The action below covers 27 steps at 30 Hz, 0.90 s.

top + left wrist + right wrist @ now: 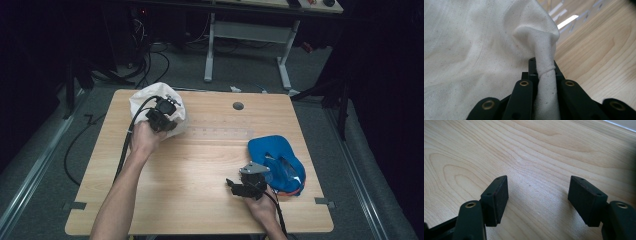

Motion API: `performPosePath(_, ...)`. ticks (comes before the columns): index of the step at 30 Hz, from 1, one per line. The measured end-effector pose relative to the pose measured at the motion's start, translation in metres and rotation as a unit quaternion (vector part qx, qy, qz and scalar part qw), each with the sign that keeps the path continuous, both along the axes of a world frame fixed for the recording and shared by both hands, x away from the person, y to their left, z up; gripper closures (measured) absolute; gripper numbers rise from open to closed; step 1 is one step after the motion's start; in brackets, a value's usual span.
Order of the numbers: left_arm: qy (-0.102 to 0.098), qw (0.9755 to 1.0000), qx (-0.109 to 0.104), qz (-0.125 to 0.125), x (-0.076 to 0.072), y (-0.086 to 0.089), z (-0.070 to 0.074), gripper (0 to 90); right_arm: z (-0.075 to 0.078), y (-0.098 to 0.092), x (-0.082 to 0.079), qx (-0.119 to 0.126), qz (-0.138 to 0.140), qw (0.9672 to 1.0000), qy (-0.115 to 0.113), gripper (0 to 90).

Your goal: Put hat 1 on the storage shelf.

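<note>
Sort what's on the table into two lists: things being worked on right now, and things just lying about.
In use:
- white cloth, a fold pinched in the left gripper
- right gripper, fingers apart over bare table, holding nothing

Lying about:
- blue cap at the table's right side
- clear ruler mid-table

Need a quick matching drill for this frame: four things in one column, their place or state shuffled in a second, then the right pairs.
Things:
1. left gripper
2. right gripper
3. white cloth
4. blue cap

States or places:
A. lies at the table's right side, by the right hand
B. jaws open over bare wood
C. jaws shut on a pinched fold
D. bunched at the table's far left corner

Pairs: 1-C, 2-B, 3-D, 4-A
</note>
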<state>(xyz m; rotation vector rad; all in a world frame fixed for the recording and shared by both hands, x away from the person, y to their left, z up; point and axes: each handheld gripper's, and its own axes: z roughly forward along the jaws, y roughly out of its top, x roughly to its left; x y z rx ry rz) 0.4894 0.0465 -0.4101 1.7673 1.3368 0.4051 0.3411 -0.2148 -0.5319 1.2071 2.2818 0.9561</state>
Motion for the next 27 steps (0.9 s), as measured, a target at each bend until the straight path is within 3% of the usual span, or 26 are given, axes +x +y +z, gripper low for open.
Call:
performPosePath(4,-0.005,0.9999,-0.007,0.009,0.003,0.001,-0.001,85.2,0.0,0.0,0.0,0.0,0.0,1.0,0.0,32.9)
performPosePath(9,-0.011,0.9999,-0.003,-0.003,0.004,0.0,-0.002,85.0,0.0,0.0,0.0,0.0,0.0,1.0,0.0,32.9)
performPosePath(15,0.007,0.9999,-0.004,-0.013,0.006,0.0,-0.004,85.4,0.0,0.0,0.0,0.0,0.0,1.0,0.0,32.9)
performPosePath(23,0.025,0.9987,0.022,-0.038,0.008,-0.011,-0.01,86.1,0.0,0.0,0.0,0.0,0.0,1.0,0.0,32.8)
performPosePath(27,0.044,0.9984,0.006,-0.035,0.012,-0.008,-0.01,86.3,0.0,0.0,0.0,0.0,0.0,1.0,0.0,32.9)
